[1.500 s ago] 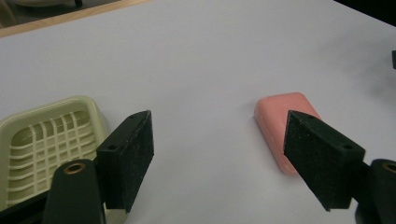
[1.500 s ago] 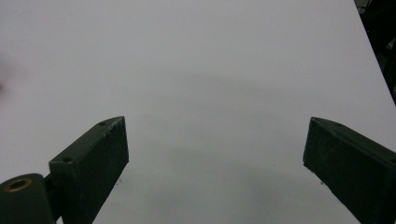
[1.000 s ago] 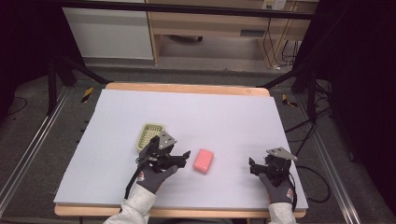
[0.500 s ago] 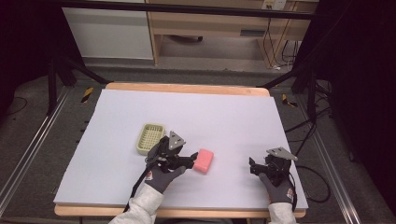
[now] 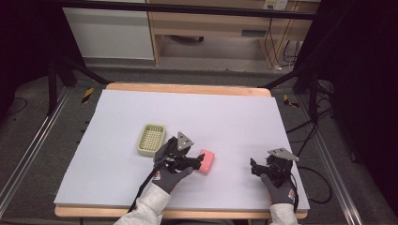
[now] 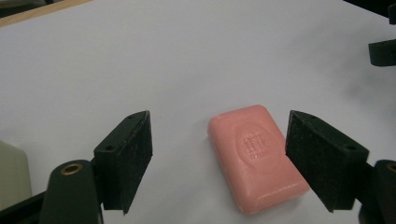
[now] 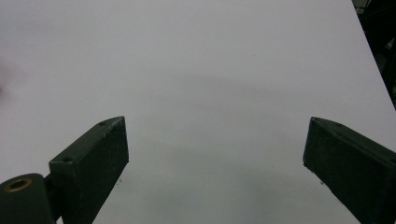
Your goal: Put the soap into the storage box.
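Left gripper (image 6: 219,163) jaws spread | pink embossed rounded soap bar (image 6: 257,156) between

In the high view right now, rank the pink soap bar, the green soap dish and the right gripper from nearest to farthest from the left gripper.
1. Pink soap bar: just right of the left gripper, at its open jaws.
2. Green soap dish: up and to its left.
3. Right gripper: far right, near the table's front edge.

Wide-spread tool (image 7: 215,163) above bare white table (image 7: 201,70)
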`<state>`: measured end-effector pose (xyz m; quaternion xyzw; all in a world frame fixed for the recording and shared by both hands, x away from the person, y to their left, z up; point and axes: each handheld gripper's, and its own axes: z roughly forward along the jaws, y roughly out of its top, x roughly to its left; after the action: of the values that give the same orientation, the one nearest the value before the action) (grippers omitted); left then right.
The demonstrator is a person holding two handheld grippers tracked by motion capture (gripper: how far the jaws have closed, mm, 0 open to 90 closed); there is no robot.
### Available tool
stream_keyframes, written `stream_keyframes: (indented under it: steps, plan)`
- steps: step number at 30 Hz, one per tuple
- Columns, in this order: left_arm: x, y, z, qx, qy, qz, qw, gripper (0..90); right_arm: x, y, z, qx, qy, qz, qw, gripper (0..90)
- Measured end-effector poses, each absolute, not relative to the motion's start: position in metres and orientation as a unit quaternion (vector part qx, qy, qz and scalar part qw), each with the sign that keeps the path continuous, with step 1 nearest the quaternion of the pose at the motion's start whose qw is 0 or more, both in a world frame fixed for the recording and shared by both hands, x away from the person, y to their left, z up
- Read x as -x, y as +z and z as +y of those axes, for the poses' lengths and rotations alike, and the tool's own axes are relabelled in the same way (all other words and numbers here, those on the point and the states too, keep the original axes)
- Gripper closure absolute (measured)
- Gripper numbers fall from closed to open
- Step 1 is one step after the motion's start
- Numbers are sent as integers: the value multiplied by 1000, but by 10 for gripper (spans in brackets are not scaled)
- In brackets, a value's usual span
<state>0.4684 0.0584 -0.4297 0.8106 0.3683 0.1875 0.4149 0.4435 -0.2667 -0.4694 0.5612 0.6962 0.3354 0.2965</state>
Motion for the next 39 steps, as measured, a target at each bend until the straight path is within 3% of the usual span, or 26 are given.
stream_keyframes:
  steps: [39]
  plan:
    - [-478, -456, 21, -834, 173, 361, 380, 185, -444, -470, -266, -562, 332, 697, 296, 71]
